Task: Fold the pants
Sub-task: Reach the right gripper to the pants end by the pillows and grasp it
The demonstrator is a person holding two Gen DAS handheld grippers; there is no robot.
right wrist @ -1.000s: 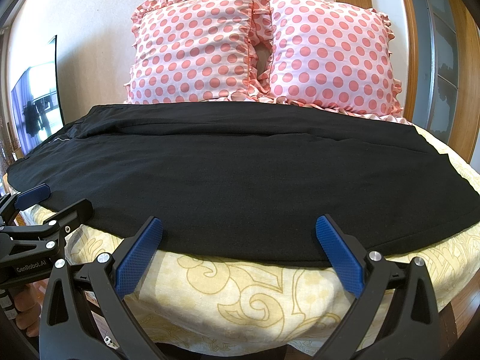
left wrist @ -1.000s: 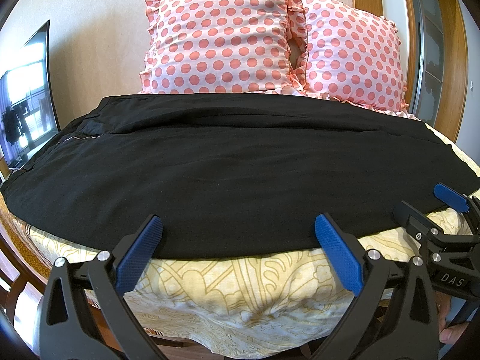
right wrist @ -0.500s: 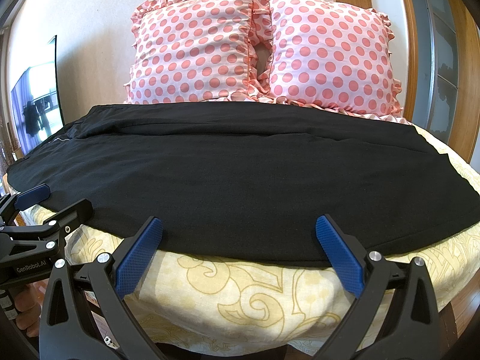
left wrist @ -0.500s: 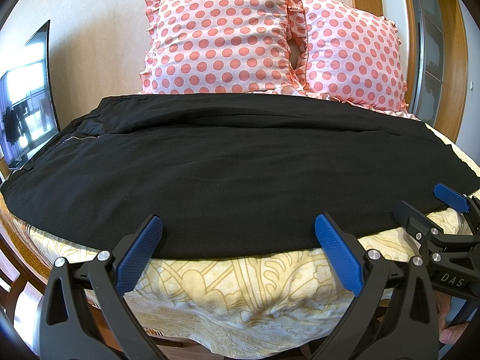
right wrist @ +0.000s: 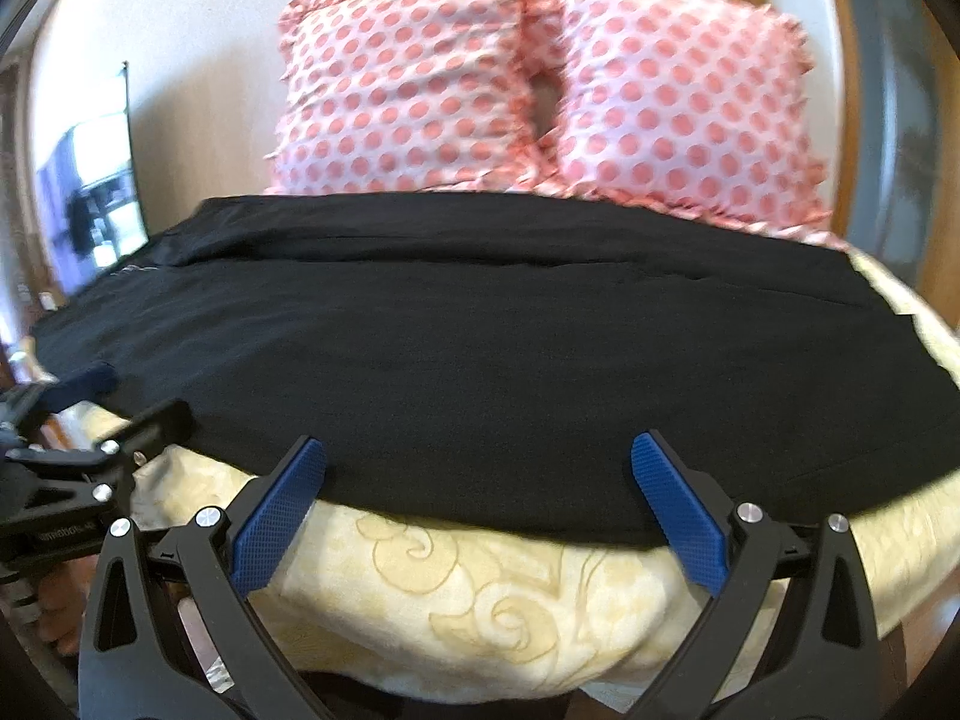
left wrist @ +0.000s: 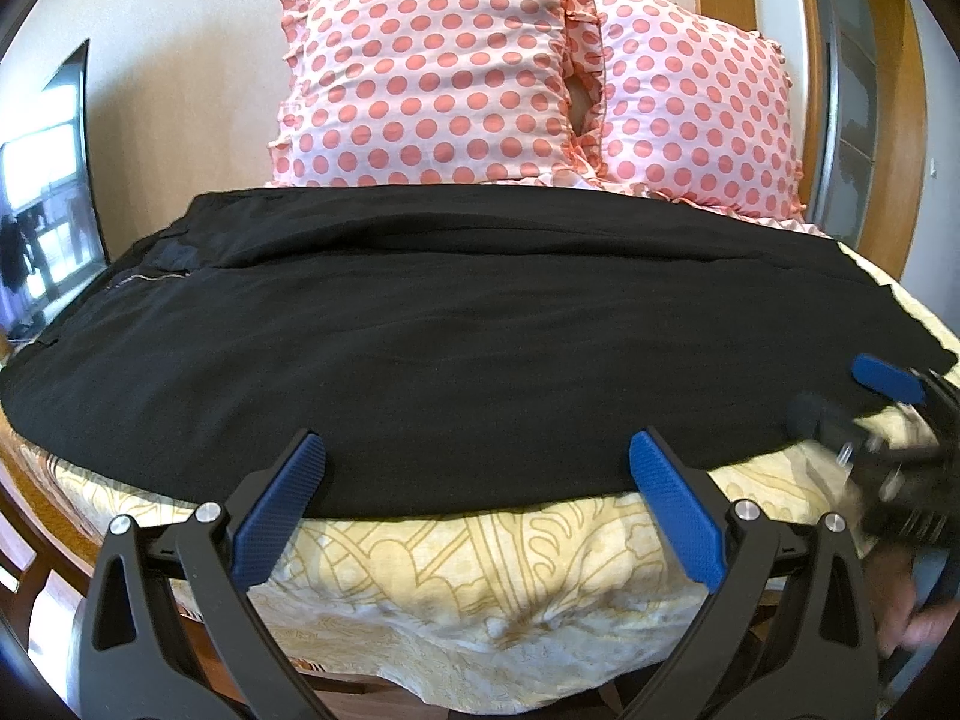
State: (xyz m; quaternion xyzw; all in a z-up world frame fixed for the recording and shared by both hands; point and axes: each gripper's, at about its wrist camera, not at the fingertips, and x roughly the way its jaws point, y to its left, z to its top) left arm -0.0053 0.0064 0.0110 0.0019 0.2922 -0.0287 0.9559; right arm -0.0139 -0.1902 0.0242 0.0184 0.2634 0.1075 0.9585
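Note:
Black pants lie spread flat across the bed, waistband and zipper at the left, leg ends at the right; they also fill the right wrist view. My left gripper is open and empty at the pants' near edge. My right gripper is open and empty at the near edge, further right. The right gripper also shows in the left wrist view, blurred, over the pants' right end. The left gripper shows in the right wrist view at the left.
A yellow patterned bedspread covers the bed and hangs over its near edge. Two pink polka-dot pillows lean against the wall behind the pants. A dark screen stands at the left. A wooden frame is at the right.
Both grippers have moved a little toward the pants. The right wrist view has shifted and blurred. The pants have not moved.

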